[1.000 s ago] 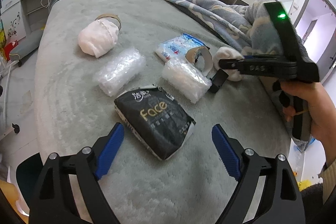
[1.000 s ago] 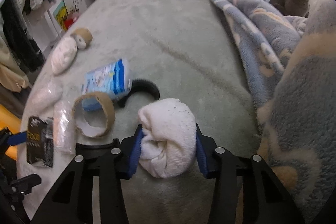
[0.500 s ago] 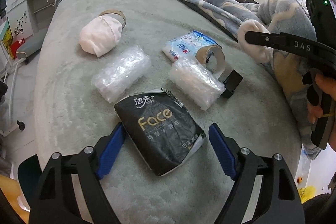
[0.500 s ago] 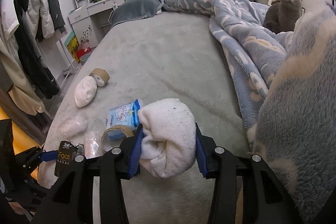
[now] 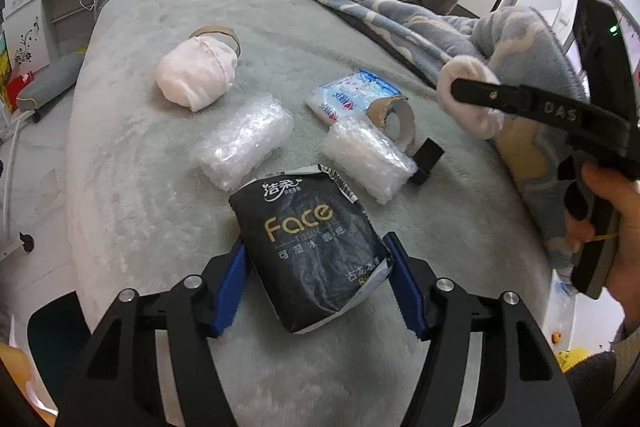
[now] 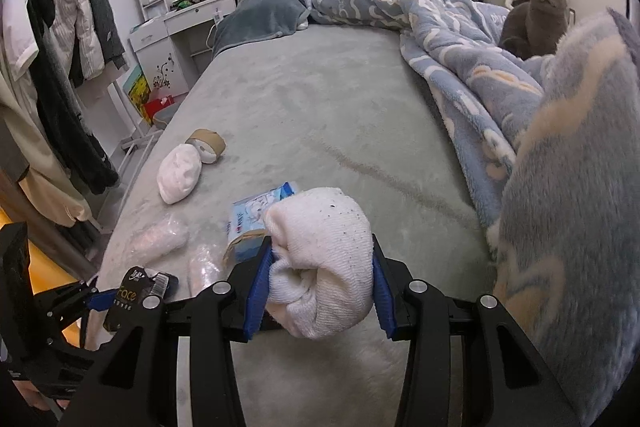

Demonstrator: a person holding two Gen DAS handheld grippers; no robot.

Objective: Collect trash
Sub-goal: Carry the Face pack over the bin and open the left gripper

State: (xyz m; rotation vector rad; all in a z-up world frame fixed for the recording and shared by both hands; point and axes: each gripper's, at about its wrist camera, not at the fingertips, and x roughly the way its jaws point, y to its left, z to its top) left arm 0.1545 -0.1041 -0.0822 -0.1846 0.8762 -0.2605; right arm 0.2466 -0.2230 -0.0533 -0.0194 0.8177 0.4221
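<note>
My left gripper (image 5: 316,283) is closing its blue fingers (image 5: 230,291) around the black tissue pack (image 5: 310,247) lying on the bed (image 5: 160,187); they sit right at its sides. My right gripper (image 6: 320,287) has its fingers clamped on a rolled white sock (image 6: 320,259), lifted above the bed.
</note>
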